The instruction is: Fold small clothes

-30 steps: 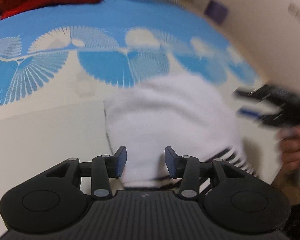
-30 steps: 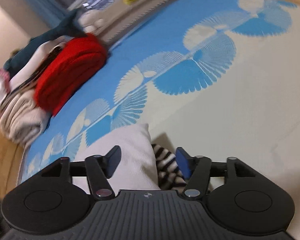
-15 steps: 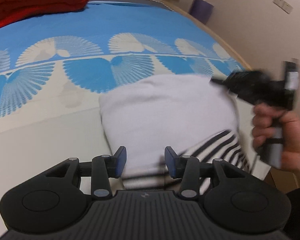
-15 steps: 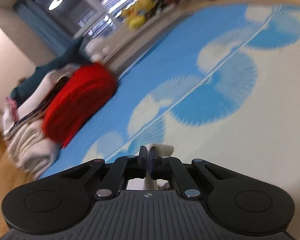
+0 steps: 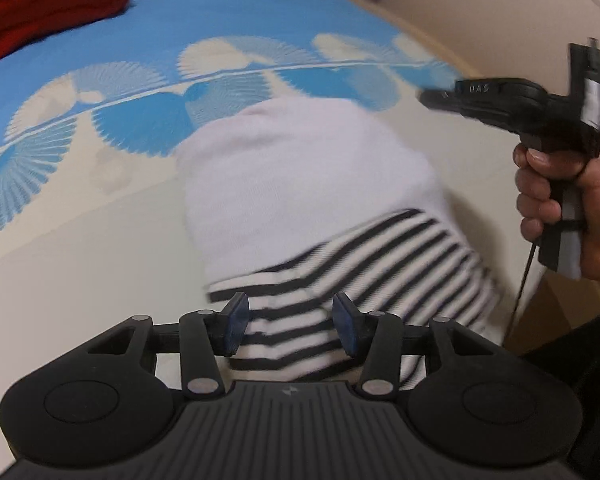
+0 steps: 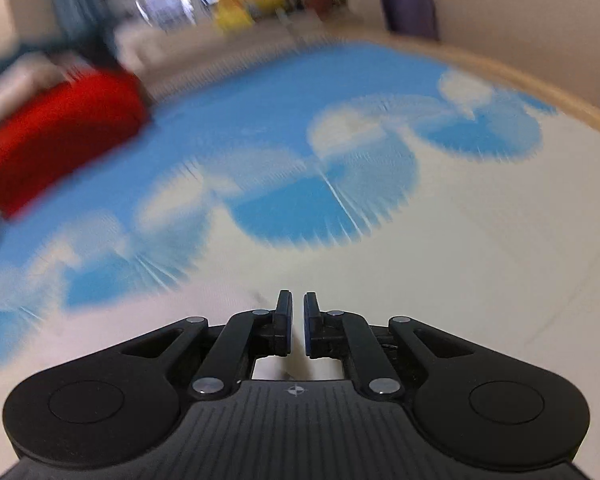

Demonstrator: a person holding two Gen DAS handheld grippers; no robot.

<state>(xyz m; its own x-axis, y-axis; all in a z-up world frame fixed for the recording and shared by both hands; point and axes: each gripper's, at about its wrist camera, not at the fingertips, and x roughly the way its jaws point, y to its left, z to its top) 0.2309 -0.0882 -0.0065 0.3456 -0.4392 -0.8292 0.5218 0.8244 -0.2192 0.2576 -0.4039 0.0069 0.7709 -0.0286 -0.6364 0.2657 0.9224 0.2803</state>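
Your left tongs are half open & opening, hovering over the striped end of the white garment, nothing gripped. It lies on the bed, 12 o'clock of them. Right tongs, at 2 o'clock in your hand, are opening a crack, empty.

The left gripper is matte black, with a ribbed plate at six o'clock flanked by two round housings, silver screws on the linkage arms and blue pads on its fingers. The right gripper matches; seen side-on it is pistol-shaped, lettered "DAS", trailing a thin black cable.
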